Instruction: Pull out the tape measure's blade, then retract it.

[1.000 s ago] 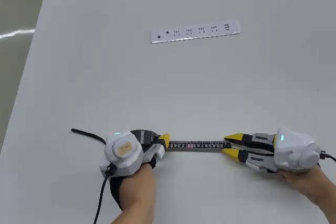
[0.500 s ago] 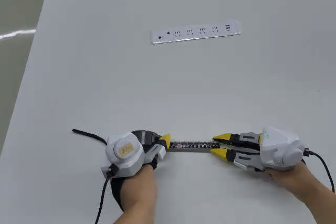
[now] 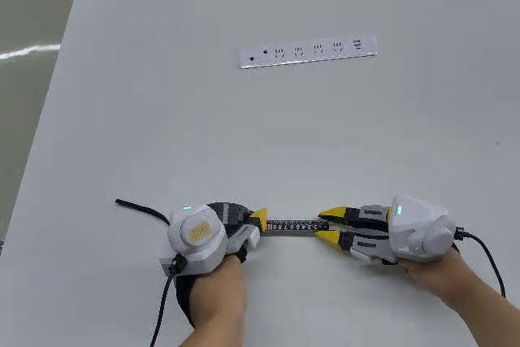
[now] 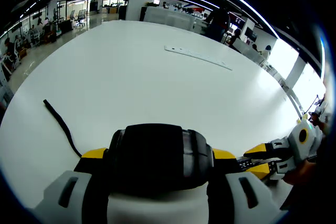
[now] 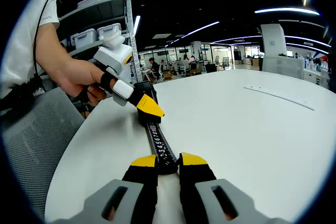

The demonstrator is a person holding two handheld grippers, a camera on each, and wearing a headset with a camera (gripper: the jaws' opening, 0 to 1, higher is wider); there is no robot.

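Nearest me on the white workbench, my left tongs are clamped on the black case of the tape measure. The left gripper view shows one yellow-tipped jaw on each side of the case. The blade runs out of the case and lies flat along the table toward my right tongs. Their jaws are pinched together on the blade's free end, and a short length of numbered tape is stretched between the two tools. A black strap lies on the table just to the left of the left tongs. Well beyond, toward the far side of the table, a white power strip lies by itself.
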